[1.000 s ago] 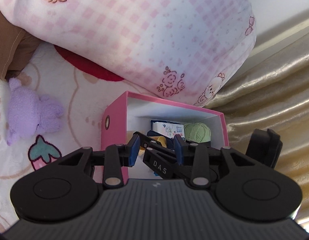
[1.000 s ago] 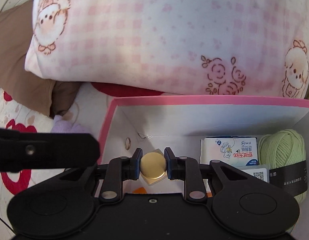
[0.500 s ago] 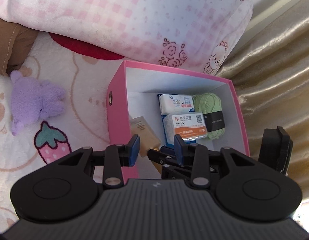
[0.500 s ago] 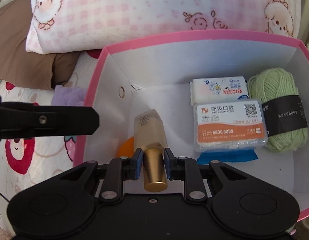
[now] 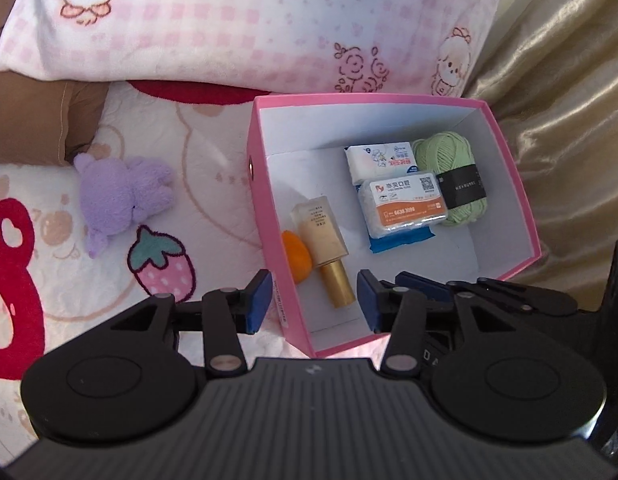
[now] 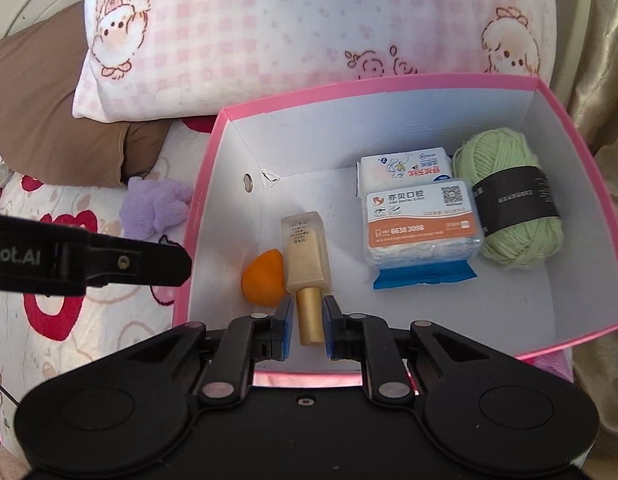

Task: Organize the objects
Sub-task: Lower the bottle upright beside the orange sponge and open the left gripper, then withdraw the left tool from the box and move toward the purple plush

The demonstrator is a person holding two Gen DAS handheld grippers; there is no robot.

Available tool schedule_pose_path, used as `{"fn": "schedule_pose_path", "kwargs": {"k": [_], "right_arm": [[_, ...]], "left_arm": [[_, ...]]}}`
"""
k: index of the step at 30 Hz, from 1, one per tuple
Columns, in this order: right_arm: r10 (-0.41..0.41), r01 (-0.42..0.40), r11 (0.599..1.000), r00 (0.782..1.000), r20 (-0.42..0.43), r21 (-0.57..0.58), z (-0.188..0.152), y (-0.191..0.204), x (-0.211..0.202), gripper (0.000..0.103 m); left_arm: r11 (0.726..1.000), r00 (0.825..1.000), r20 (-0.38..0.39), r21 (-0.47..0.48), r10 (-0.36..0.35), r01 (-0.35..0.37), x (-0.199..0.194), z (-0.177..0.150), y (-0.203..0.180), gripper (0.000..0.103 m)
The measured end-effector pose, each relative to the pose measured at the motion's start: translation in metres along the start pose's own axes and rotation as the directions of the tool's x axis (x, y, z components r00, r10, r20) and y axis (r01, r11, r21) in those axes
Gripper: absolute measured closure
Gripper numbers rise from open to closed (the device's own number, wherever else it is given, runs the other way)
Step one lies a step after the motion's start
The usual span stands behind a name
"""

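Right gripper [image 6: 305, 328] fingers, earlier clamping the gold-capped beige bottle [image 6: 307, 264], now apparently flank its cap; left gripper [image 5: 314, 302] spreading, empty.

My right fingers [image 6: 285, 326] hid the bottle's [image 6: 305, 256] cap sides; the blue pack [image 6: 423, 274] lay mostly under another; label print was too small to read.
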State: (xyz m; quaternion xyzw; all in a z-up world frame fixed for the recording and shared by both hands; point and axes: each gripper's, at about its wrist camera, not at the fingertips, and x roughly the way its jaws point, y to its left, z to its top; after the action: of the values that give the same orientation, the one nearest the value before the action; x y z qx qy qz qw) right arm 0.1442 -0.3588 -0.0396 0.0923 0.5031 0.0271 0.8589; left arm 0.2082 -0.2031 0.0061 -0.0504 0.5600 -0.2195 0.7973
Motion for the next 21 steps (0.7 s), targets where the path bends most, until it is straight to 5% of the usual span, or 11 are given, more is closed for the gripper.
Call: {"fn": "schedule_pose_path", "kwargs": {"k": [11,21], "right_arm": [[-0.047,0.056,0.994,0.994,0.1,-0.09,-0.018,0.023,-0.092,0.054],[0.002,0.017,0.981,0.995,0.102,-0.192,-0.042,0.072,-0.128,0.036]], "left_arm": [[0.989,0.996,0.022,0.119,0.09,-0.092,-0.06,-0.033,-0.022,0.039],[0.985,0.99,0.085,0.119,0.113,-0.123,-0.105,-0.063,0.014,0.026]]}}
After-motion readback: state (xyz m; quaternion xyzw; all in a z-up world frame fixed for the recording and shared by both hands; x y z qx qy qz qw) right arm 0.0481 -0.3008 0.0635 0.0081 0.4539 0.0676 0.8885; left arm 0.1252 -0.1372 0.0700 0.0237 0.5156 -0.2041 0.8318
